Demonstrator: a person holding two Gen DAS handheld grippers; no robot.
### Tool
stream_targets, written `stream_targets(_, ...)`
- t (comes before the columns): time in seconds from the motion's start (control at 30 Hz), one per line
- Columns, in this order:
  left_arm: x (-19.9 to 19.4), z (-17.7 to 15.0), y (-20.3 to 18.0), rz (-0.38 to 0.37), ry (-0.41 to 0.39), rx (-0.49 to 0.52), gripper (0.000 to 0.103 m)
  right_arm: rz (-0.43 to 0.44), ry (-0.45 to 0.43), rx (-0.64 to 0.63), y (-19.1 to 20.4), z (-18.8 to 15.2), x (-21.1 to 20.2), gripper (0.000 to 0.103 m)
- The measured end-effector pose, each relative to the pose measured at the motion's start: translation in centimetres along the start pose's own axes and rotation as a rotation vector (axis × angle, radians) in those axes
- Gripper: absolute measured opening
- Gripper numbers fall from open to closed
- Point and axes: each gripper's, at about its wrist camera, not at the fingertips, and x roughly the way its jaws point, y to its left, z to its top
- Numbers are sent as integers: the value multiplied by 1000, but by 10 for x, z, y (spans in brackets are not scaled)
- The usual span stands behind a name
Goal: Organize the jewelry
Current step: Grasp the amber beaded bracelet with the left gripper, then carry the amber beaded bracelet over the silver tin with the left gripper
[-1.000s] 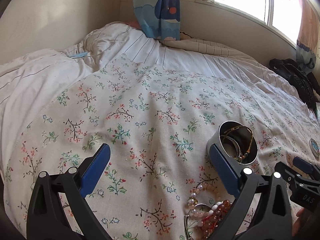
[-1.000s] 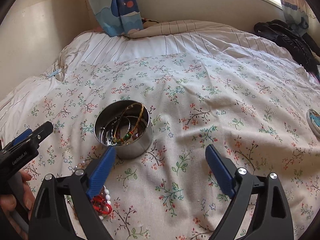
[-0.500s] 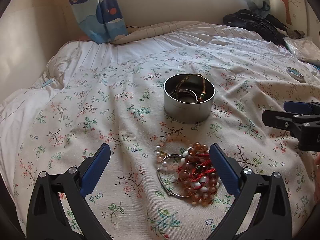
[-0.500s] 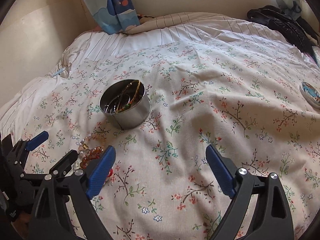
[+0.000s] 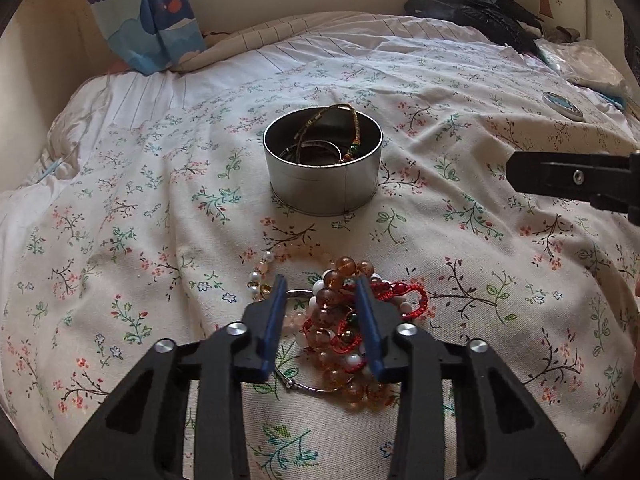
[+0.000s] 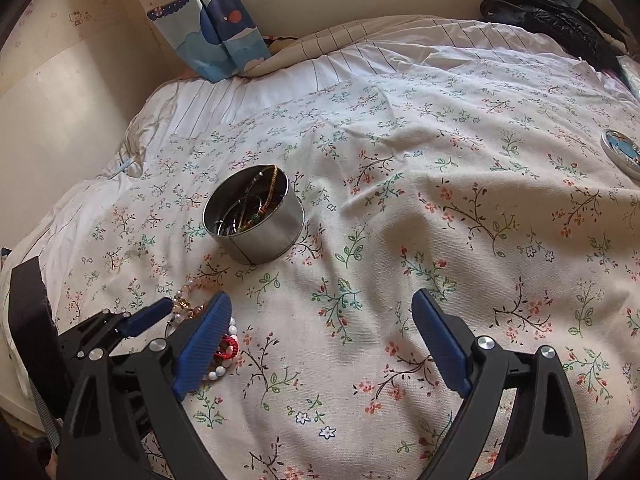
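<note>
Sorting looks partly done: some bracelets already lie in the round tin (image 5: 323, 168) ahead of the left gripper (image 5: 322, 312), whose jaws are closing around the tangled bead pile (image 5: 344, 332) beneath it, not yet pinching. The right gripper (image 6: 322, 340) stands spread and empty. No legible writing shows.
</note>
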Motion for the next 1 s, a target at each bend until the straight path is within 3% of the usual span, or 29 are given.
stream_targets(0.03,2,-1,0,-5,12,-3,14,4,2,3,0,0,0,88)
stream_targets(0.07,3,-1,1,-11,20,-6,11,6,3,5,0,0,1,88)
stream_targets(0.23,-12,-1,17,-64,-33,-105,11,15,29,-16,4,-2,6,88)
stream_targets(0.43,-26,0,54,-160,-99,-307,10,-6,118,-180,34,-14,27,88)
stream_targets(0.63,-20,-1,55,-137,-70,-312,11,25,130,-321,66,-27,40,86)
stream_targets(0.83,-16,-2,59,-129,-47,-324,11,54,191,-359,78,-32,62,52)
stream_targets(0.87,-15,-2,60,-129,-44,-324,11,69,203,-357,80,-33,65,42)
stream_targets(0.9,-15,-2,60,-132,-43,-326,11,91,215,-350,80,-33,66,24)
stream_targets(0.93,-16,-2,61,-139,-47,-330,11,103,219,-343,79,-33,65,15)
stream_targets(0.97,-18,-1,62,-151,-55,-335,11,107,208,-335,78,-32,62,9)
stream_targets(1.0,-20,-2,63,-170,-66,-343,11,118,193,-321,76,-30,57,9)
